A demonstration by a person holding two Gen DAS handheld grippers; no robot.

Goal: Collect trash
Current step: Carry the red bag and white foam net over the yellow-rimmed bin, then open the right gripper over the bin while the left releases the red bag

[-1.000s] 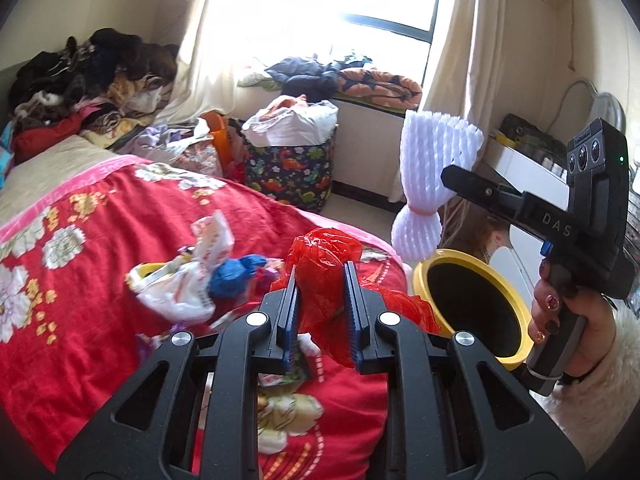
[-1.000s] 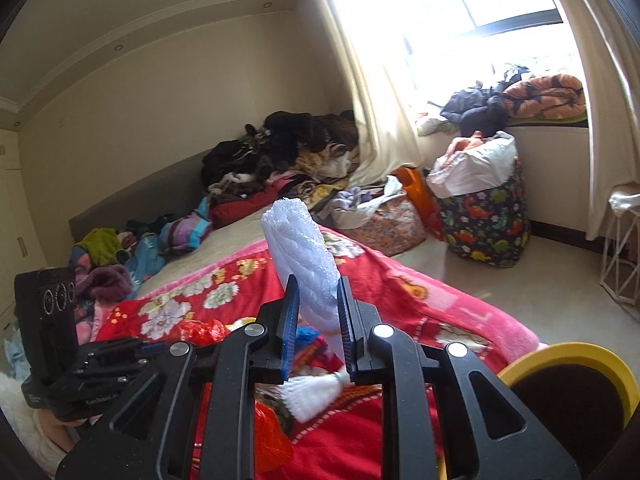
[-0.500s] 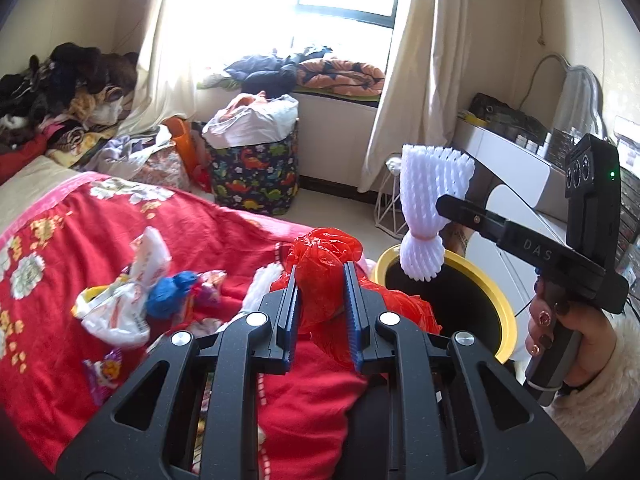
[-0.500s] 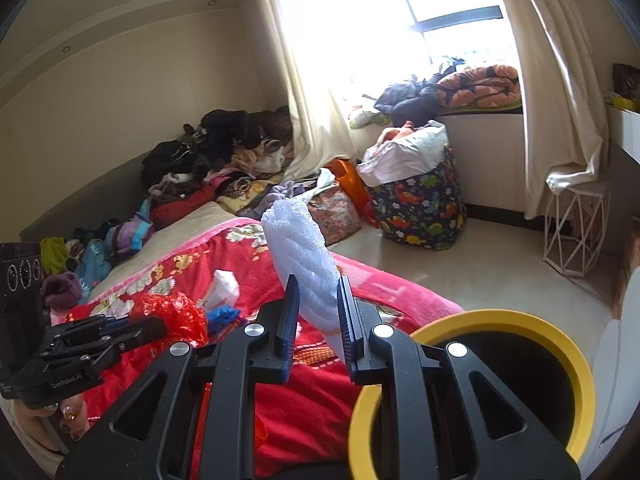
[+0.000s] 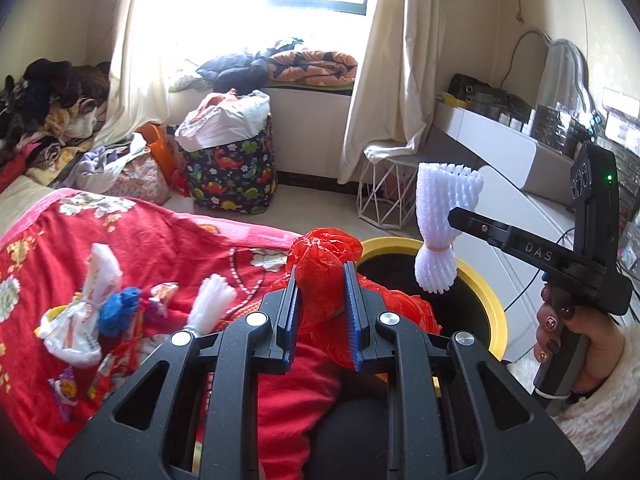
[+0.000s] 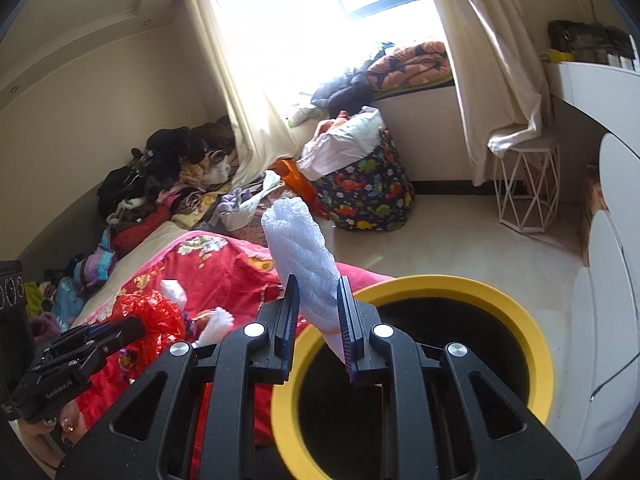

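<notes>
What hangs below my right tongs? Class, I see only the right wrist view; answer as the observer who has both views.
Observer: The foam net's tied, flared end hangs over the bin's opening, below the right tongs.
Operator: Do the left tongs grip properly?
Observer: Yes. The left tongs are shut on the red bag, with a pad on each side.
Operator: Any trash on the bed?
Observer: A blue scrap lies beside a white wrapper.
</notes>
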